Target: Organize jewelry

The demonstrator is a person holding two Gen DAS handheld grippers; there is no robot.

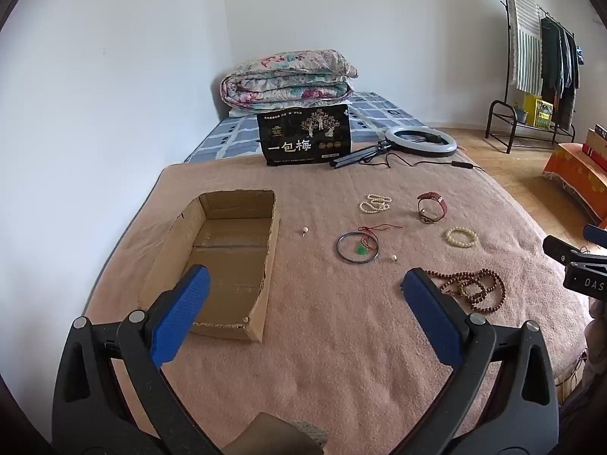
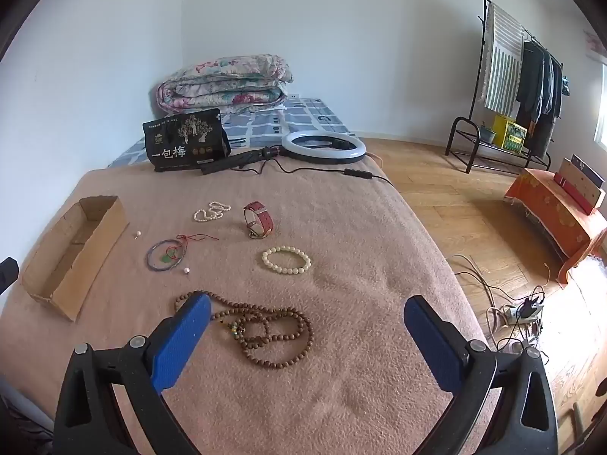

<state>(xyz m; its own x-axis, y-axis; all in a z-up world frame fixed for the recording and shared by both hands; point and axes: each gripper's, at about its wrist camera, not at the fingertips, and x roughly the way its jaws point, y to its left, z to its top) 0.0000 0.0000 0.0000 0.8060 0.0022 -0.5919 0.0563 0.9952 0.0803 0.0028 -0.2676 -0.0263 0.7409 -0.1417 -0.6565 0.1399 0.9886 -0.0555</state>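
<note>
Jewelry lies on a pink blanket (image 2: pixel 341 360): a brown bead necklace (image 2: pixel 265 326) (image 1: pixel 474 288), a cream bead bracelet (image 2: pixel 286 260) (image 1: pixel 461 236), a red-strap watch (image 2: pixel 259 219) (image 1: pixel 431 207), a pearl strand (image 2: pixel 211 211) (image 1: pixel 375 203), a dark bangle (image 2: pixel 164 256) (image 1: pixel 357 248) with a red cord and green charm, and two pearl earrings (image 2: pixel 186 270) (image 1: pixel 304 231). An open cardboard box (image 1: pixel 224 258) (image 2: pixel 72 254) is at the left. My left gripper (image 1: pixel 303 288) is open above the box's right side. My right gripper (image 2: pixel 307 311) is open over the brown necklace.
A black snack bag (image 1: pixel 303 134), a ring light on a stand (image 1: pixel 419 140) with its cable, and a folded quilt (image 1: pixel 288 76) lie at the far end of the bed. A wall runs along the left. A clothes rack (image 2: pixel 512 87) and a power strip (image 2: pixel 519 313) are on the floor to the right.
</note>
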